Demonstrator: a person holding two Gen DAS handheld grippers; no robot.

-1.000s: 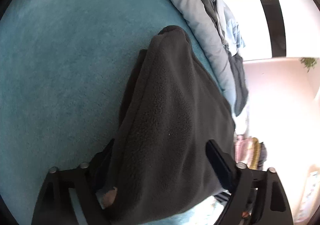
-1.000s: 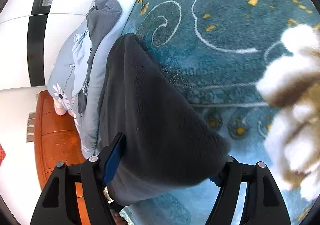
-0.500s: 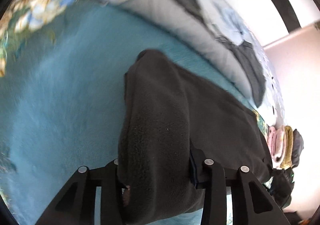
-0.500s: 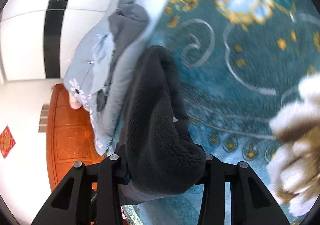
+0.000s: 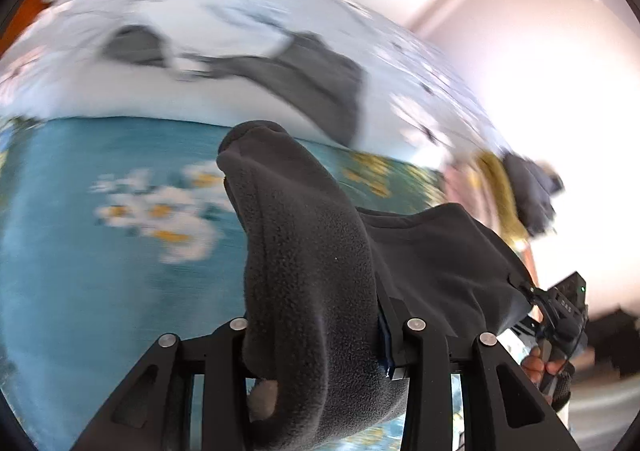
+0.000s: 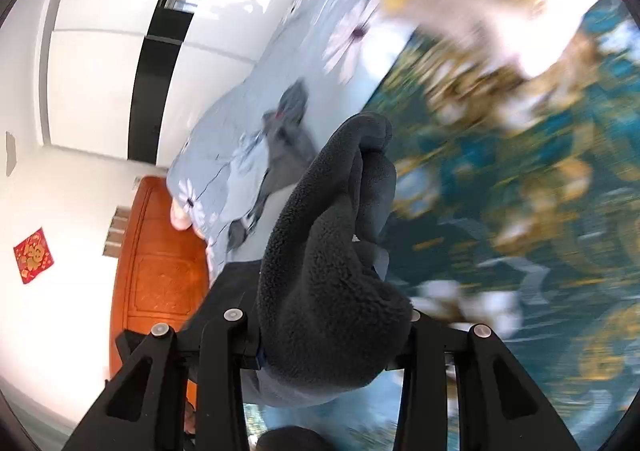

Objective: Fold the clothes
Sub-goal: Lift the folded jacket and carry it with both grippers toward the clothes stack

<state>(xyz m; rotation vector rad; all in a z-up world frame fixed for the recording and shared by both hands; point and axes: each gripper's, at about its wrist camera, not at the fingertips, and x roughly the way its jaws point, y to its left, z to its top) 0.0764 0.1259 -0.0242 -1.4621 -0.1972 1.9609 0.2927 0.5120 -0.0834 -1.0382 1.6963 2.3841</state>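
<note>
Dark fleece garment (image 5: pixel 308 271) bunched in both hand-held grippers' closed jaws.

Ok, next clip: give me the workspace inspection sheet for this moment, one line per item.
Surface: teal floral blanket, motion-blurred.
Job's things: dark grey fleece garment, bunched and stretched between both grippers.
Clutter: grey clothing on the pale flowered bedding; folded pink, yellow and dark pile at the bed's far edge.
Grippers: left gripper and right gripper each shut on the fleece; the jaws have just been closing.
Cables: nothing seen.
Surroundings: wooden headboard, white wall, red paper square.
</note>
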